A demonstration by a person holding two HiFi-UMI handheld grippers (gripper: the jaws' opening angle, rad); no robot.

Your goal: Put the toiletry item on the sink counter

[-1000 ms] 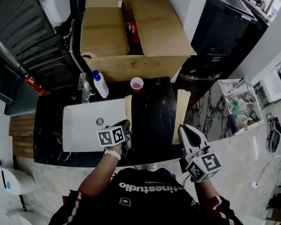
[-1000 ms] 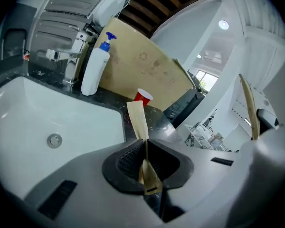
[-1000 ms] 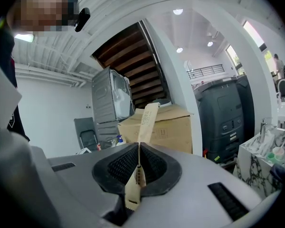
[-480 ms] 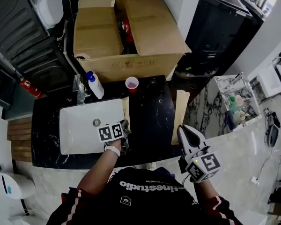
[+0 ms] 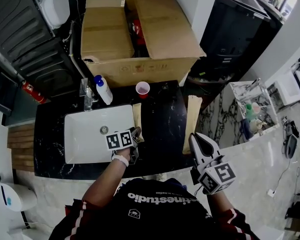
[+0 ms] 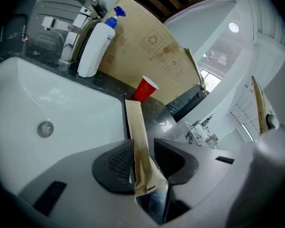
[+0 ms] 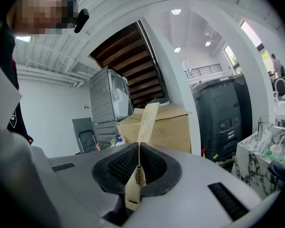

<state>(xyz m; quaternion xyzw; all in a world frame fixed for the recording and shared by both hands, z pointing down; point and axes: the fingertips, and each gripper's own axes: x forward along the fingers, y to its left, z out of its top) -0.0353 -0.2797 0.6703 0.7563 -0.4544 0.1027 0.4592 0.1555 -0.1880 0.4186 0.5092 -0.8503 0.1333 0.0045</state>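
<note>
Two long brown paper-wrapped toiletry packets are in play. One packet (image 5: 136,118) (image 6: 135,127) lies on the black counter (image 5: 162,129) along the sink's right rim. Its near end stands between the jaws of my left gripper (image 5: 135,135) (image 6: 143,152). Those jaws are opening: the packet leans on the left pad, with a gap to the right pad. My right gripper (image 5: 196,141) (image 7: 138,163) hovers at the counter's right end, shut on the second packet (image 5: 191,119) (image 7: 147,114), which sticks out forward from the pads.
A white sink basin (image 5: 85,134) with a faucet (image 5: 88,95) fills the counter's left half. A white pump bottle (image 5: 104,90) and a red cup (image 5: 143,89) stand at the back edge. A large cardboard box (image 5: 140,34) rises behind. A marble shelf with bottles (image 5: 255,115) is at the right.
Both grippers keep nearly the same places; the head view has shifted slightly. The left packet stays along the sink's right rim.
</note>
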